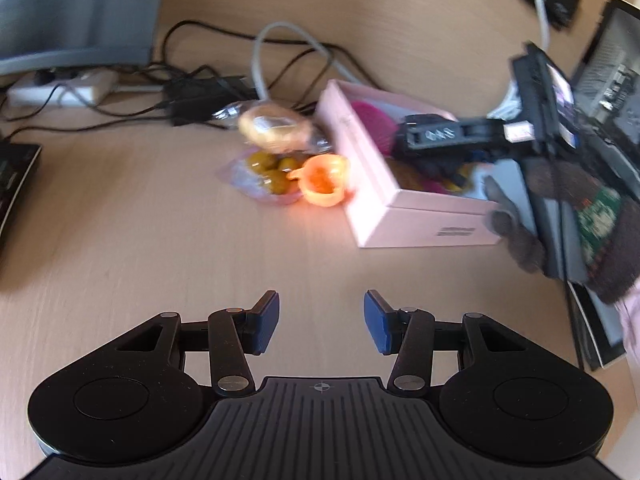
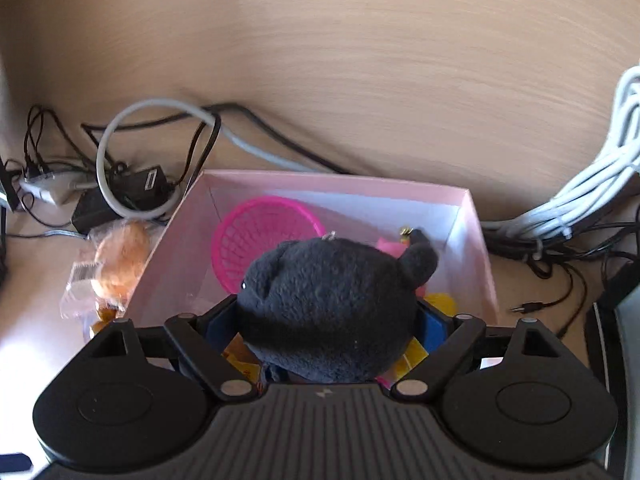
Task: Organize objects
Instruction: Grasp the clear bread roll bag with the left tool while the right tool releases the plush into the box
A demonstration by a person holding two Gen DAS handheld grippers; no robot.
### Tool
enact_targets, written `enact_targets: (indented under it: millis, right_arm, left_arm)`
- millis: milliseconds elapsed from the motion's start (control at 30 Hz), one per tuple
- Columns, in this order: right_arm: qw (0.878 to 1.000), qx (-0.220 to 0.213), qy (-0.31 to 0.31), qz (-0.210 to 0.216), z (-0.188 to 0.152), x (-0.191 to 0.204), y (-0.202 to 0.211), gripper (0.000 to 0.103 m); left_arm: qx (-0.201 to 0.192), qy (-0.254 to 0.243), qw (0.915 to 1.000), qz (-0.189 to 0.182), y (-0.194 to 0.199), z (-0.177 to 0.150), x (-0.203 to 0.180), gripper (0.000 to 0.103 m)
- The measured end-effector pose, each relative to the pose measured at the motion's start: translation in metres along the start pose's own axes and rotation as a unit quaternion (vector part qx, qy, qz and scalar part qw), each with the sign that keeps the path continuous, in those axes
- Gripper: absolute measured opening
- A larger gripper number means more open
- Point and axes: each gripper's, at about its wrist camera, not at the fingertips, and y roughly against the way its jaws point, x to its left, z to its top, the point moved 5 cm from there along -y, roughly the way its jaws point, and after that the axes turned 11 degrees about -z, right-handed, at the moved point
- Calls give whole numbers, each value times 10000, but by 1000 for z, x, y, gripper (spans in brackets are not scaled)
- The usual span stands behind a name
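An open pink box (image 2: 332,181) lies on the wooden desk and holds a pink mesh basket (image 2: 256,232) and yellow pieces (image 2: 440,304). My right gripper (image 2: 326,320) hangs over the box, shut on a dark plush toy (image 2: 328,300) that fills the gap between its blue pads. In the left wrist view the pink box (image 1: 400,216) is ahead on the right, and a gloved hand (image 1: 560,216) holds the right gripper over it. Left of the box are an orange toy cup (image 1: 324,180), a bag of green fruit (image 1: 268,172) and a wrapped bun (image 1: 276,124). My left gripper (image 1: 322,320) is open and empty above bare desk.
Tangled black and grey cables (image 1: 280,48) with a black adapter (image 1: 200,100) and a white power strip (image 1: 60,88) lie behind the objects. A bundle of white cables (image 2: 592,184) runs right of the box. A screen (image 1: 608,80) stands at the far right.
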Motion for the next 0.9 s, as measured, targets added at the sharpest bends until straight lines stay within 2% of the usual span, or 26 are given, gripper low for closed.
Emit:
enact_targets:
  millis: [167, 233, 300, 400, 500, 600, 733, 767, 833, 900]
  right_arm:
    - [9997, -239, -76, -65, 0, -4, 28, 91]
    - [9984, -555, -64, 9, -1, -8, 58, 103]
    - [9972, -741, -27, 32, -4, -8, 77, 103]
    - [9973, -716, 159, 90, -19, -6, 98, 103]
    - [9970, -670, 392, 72, -43, -3, 117, 103]
    - [9953, -653, 713, 45, -68, 1, 133, 103]
    - [9912, -589, 1168, -205, -96, 8, 140, 103]
    - [9908, -553, 1214, -229, -103, 8, 142, 103]
    - [9906, -467, 1261, -264, -113, 8, 144, 103]
    - [9906, -385, 1280, -287, -120, 9, 144, 103]
  left_arm:
    - [-165, 299, 9993, 161, -7, 14, 16, 51]
    - [-310, 363, 9988, 123, -9, 26, 19, 51]
    - [-409, 348, 9984, 160, -13, 40, 22, 51]
    - [-546, 449, 9975, 29, -20, 65, 27, 51]
    - [-782, 784, 9938, -46, -33, 100, 34, 51]
    - [-896, 1209, 9883, 238, -56, 129, 46, 51]
    - [-644, 1495, 9831, 837, -94, 144, 59, 52]
    - [-583, 1502, 9829, 898, -102, 144, 59, 53]
    - [-524, 1366, 9852, 896, -114, 144, 58, 63]
    - [-472, 1127, 9881, 932, -117, 142, 56, 63]
